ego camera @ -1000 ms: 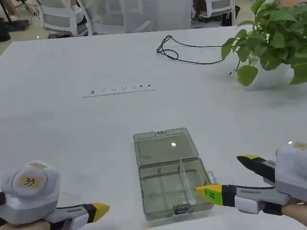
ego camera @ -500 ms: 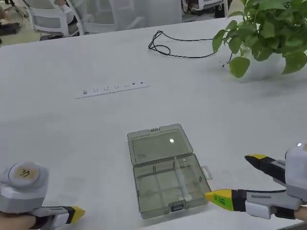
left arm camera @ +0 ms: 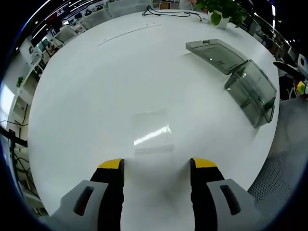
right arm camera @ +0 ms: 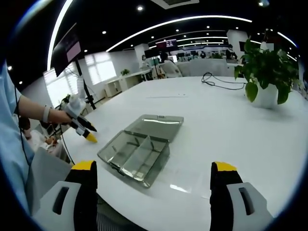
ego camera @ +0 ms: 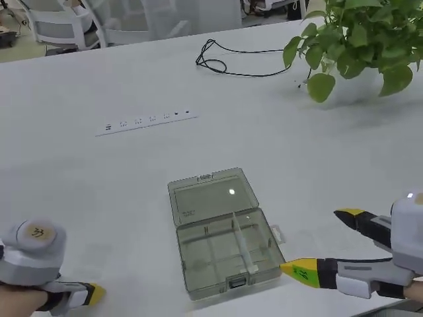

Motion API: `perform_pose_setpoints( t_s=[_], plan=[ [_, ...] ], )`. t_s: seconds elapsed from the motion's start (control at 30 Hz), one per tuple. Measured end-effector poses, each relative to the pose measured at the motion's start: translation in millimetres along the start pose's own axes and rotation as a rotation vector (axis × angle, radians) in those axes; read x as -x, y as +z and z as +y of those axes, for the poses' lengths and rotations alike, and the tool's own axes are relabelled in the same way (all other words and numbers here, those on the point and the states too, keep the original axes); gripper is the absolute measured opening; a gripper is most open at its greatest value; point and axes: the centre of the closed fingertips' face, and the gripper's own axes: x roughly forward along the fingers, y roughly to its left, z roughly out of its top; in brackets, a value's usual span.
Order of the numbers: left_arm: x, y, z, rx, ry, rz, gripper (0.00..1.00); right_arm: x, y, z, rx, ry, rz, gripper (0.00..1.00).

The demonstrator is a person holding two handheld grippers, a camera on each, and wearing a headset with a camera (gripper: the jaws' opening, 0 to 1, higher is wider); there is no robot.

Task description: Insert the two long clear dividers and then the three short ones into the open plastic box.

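Jaws of the left gripper (left arm camera: 156,166) are spread with nothing held; a clear divider (left arm camera: 153,132) is seen lying flat on the table (left arm camera: 96,86) just ahead of them. The right gripper (ego camera: 324,241) is also spread wide, empty, near the open plastic box (ego camera: 228,254). One long divider (ego camera: 243,244) is seen standing inside; further ones cannot be told. Compared with a second earlier, the left gripper is drawn further left of the box.

White table (ego camera: 79,178), open plastic box (ego camera: 211,197), power strip (ego camera: 147,120), black cable (ego camera: 225,64), potted plant (ego camera: 357,33), clear divider (left arm camera: 151,129)
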Motion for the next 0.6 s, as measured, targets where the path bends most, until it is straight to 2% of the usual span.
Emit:
perform_pose_setpoints(
  t_s=[0.03, 0.17, 0.27, 0.33, 0.43, 0.6],
  plan=[
    [-0.3, -0.6, -0.3, 0.019, -0.008, 0.008, 0.53, 0.1, -0.1, -0.4, -0.003, -0.003, 0.001, 0.98],
    [-1.7, 1.4, 6.0, 0.007, -0.005, 0.012, 0.5, 0.2, 0.0, -0.9, -0.005, -0.005, 0.0, 0.97],
    [-2.8, 2.0, 9.6, 0.003, -0.007, 0.019, 0.42, -0.2, -0.2, -0.1, -0.005, -0.004, 0.003, 0.97],
    [-3.3, 2.0, 10.3, 0.006, -0.006, 0.027, 0.42, -0.8, -0.6, 0.0, -0.004, -0.004, 0.007, 0.96],
    [-1.8, 0.8, 8.7, -0.001, -0.009, 0.035, 0.33, -2.1, -0.4, 1.4, -0.007, -0.002, 0.01, 0.95],
    [0.5, 0.3, 8.2, 0.006, -0.006, 0.038, 0.32, -5.6, 0.3, 5.0, -0.001, 0.005, 0.017, 0.94]
  ],
)
